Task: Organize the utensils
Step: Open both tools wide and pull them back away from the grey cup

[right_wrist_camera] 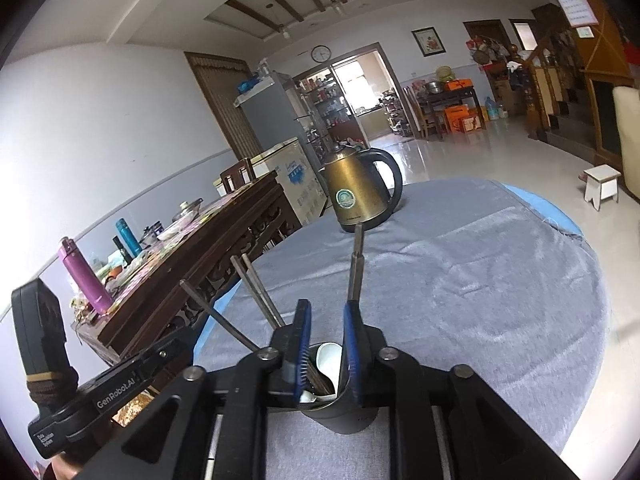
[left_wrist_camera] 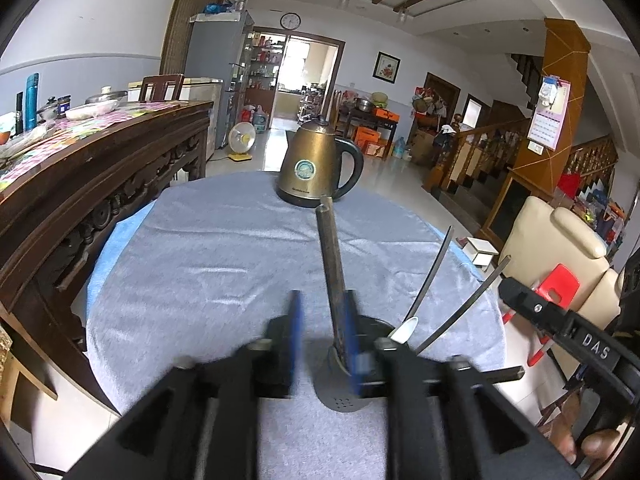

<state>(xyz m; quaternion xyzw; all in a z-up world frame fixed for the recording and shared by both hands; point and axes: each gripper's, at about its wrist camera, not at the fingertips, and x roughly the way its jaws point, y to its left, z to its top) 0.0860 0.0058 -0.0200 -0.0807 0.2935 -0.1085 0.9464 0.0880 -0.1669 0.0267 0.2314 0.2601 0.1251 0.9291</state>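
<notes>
A dark utensil holder cup [right_wrist_camera: 344, 416] stands on the grey cloth. It holds a white spoon [right_wrist_camera: 329, 358], several chopsticks [right_wrist_camera: 260, 296] and a long dark utensil [right_wrist_camera: 355, 264]. My right gripper [right_wrist_camera: 326, 354] straddles the cup's rim with its blue pads [right_wrist_camera: 353, 344] apart. In the left wrist view the holder [left_wrist_camera: 346, 400] sits under my left gripper [left_wrist_camera: 322, 340]. Its right pad [left_wrist_camera: 352, 340] lies against the upright dark utensil [left_wrist_camera: 330, 264]; its jaws are apart. The spoon [left_wrist_camera: 404, 328] and chopsticks [left_wrist_camera: 432, 272] lean to the right.
A bronze electric kettle [left_wrist_camera: 316, 164] stands at the far side of the round table with its grey cloth [left_wrist_camera: 224, 248]. A dark wooden sideboard [left_wrist_camera: 100, 168] with bottles and dishes is at the left. A cream chair [left_wrist_camera: 560, 248] and a red stool are at the right.
</notes>
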